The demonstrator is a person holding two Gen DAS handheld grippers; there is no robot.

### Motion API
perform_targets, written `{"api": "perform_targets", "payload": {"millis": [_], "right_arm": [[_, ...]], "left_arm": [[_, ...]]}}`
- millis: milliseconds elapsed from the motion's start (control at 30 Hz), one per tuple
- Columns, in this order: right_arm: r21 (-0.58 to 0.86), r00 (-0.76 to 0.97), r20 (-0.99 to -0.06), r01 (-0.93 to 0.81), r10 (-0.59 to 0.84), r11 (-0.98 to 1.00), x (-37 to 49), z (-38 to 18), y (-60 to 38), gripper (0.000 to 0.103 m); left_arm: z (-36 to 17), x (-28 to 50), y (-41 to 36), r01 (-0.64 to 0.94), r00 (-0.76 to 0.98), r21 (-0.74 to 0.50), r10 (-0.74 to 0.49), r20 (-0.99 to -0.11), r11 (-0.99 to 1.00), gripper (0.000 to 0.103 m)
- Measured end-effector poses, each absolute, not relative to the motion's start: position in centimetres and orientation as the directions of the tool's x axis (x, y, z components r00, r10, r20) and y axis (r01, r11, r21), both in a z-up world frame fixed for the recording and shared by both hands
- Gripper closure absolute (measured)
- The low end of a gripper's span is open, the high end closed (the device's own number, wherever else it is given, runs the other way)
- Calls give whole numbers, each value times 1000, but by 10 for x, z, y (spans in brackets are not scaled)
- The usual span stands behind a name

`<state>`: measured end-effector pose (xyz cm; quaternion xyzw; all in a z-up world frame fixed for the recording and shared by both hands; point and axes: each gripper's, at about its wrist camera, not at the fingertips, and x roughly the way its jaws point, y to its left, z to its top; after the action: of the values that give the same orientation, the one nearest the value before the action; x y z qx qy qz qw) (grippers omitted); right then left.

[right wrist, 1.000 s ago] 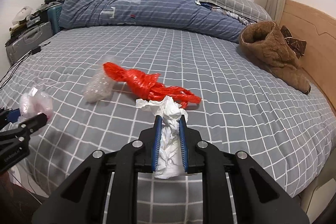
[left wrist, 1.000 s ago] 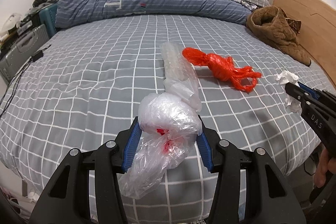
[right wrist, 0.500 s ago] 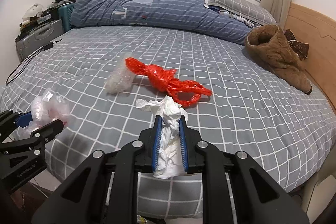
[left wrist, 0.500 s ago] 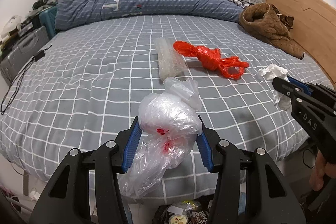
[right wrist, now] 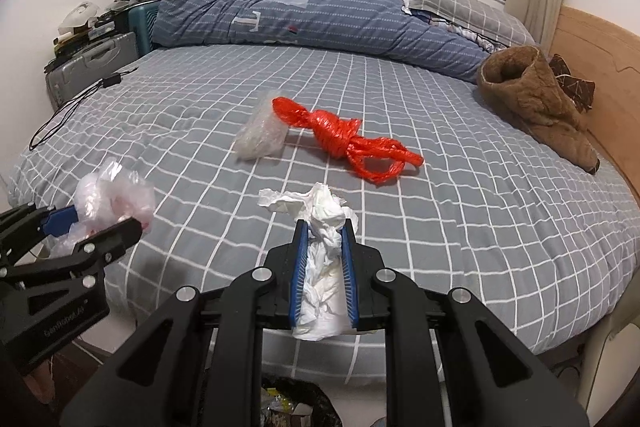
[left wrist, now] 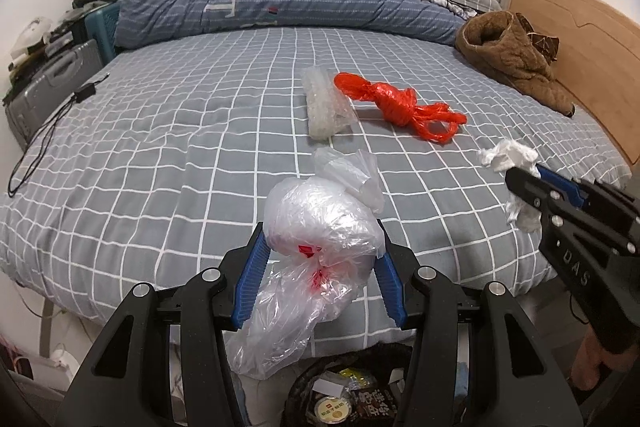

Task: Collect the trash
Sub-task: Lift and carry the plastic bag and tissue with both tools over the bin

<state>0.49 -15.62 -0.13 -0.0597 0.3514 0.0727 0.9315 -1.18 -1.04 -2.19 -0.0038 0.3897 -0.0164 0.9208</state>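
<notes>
**At the foot of the bed, both grippers loaded with trash**

Over the near edge of the grey checked bed (left wrist: 168, 155), the left gripper (left wrist: 320, 267) has its blue pads pressed in against a bunched clear plastic bag (left wrist: 316, 227) with small red marks; the bag's loose tail hangs below the fingers. Directly beneath it, at 6 o'clock in the left wrist view, sits a dark trash bin (left wrist: 352, 391) with wrappers and a round lid inside.

The right gripper (right wrist: 323, 267) is closed tight on a crumpled white tissue (right wrist: 320, 251), which sticks out past the fingertips and also droops behind them. In the left wrist view that gripper appears at 3 o'clock, the tissue at its tip.

Lying on the bed, toward 12 o'clock from both grippers, is a knotted red plastic bag (right wrist: 344, 143). Touching its left end is a roll of clear bubble wrap (right wrist: 260, 135). Both rest well apart from the grippers.

At 2 o'clock, near the wooden headboard (right wrist: 592, 51), lies a brown fleece garment (right wrist: 532, 95). A rumpled blue striped duvet (right wrist: 304, 15) is heaped across the far side of the bed, with a black cable (right wrist: 76, 103) trailing over the mattress edge at 10 o'clock.
</notes>
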Motion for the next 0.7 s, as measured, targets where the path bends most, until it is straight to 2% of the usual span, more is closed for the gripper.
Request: {"api": "perform_targets", "payload": {"millis": [700], "right_arm": [[-26, 730, -670, -200, 131, 979, -63, 8, -153, 87]], "left_arm": [[-13, -69, -6, 3, 693, -51, -39, -720, 999, 53]]}}
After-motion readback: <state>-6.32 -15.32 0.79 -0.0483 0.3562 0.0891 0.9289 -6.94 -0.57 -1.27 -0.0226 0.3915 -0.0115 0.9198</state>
